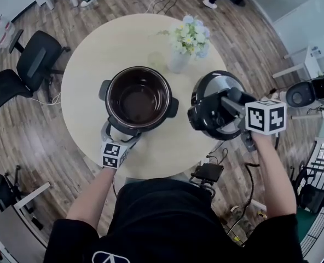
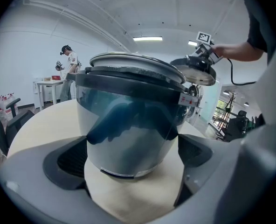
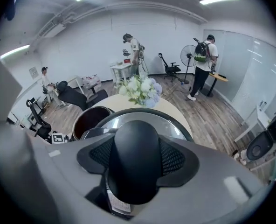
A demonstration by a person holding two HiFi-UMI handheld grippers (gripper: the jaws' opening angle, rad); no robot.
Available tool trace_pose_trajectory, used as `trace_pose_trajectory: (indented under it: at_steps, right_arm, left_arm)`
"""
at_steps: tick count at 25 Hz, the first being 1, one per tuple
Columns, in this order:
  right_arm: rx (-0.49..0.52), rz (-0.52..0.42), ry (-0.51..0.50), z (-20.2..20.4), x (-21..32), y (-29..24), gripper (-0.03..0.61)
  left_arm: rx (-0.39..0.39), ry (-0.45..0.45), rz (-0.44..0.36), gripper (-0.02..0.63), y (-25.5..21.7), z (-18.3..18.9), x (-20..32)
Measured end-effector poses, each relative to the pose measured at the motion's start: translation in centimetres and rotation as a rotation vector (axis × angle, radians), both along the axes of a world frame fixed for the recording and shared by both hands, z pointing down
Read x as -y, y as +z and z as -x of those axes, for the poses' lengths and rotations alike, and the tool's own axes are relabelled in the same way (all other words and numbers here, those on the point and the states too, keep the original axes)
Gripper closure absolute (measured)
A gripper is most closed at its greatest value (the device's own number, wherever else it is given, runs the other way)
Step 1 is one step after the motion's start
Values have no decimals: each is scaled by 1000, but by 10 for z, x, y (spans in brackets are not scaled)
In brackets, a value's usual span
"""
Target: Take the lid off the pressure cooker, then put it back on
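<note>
The right hand-held gripper [image 3: 135,158] is clamped on the lid's black knob [image 3: 134,143], whose long axis runs along the jaws. It holds the lid [image 1: 214,92] tilted in the air, off the pot. The left hand-held gripper [image 1: 120,135] grips the near side of the open pressure cooker [image 1: 167,95], which stands upright on the round table [image 1: 96,59] just ahead of it. A white sticker [image 3: 115,204] under the knob and a red-and-white label [image 2: 192,100] on the cooker's rim are too small to read.

Round beige table [image 1: 85,86], wood floor [image 1: 52,147], white walls [image 3: 91,45].
</note>
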State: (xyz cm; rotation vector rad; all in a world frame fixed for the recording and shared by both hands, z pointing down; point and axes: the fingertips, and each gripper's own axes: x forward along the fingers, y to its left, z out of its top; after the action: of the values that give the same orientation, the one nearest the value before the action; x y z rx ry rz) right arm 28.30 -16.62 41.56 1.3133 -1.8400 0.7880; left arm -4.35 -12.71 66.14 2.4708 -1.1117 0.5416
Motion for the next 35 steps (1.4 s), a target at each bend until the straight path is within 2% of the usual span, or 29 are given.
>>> trace_pose_trajectory:
  at_steps: [4,8,13,18,25,31,35]
  right_arm:
    - [17,-42,-102,51,21,-45,291]
    - [91,-69,-199,116,46,-62,291]
    - [123,-69,-279,193,69,-48,291]
    - [110,-10,-316,248,80,-7,291]
    - [-3,42,-327,278,88,57,291]
    - [12,83,-304,286,89,78,291]
    - [7,97,-324,294,82,85,291]
  left_arm:
    - [-3,0,-1,26,0,0,0]
    - [-9,-4,-11,26,0,-1,1]
    - [-6,0,-6,26,0,-1,0]
    - [-8,0,-8,26,0,-1,0]
    - [-7,3,-8,26,0,0,0]
    - [-10,1,-12,26,0,-2,1]
    - [-11,-1,-11,26,2,-1,1]
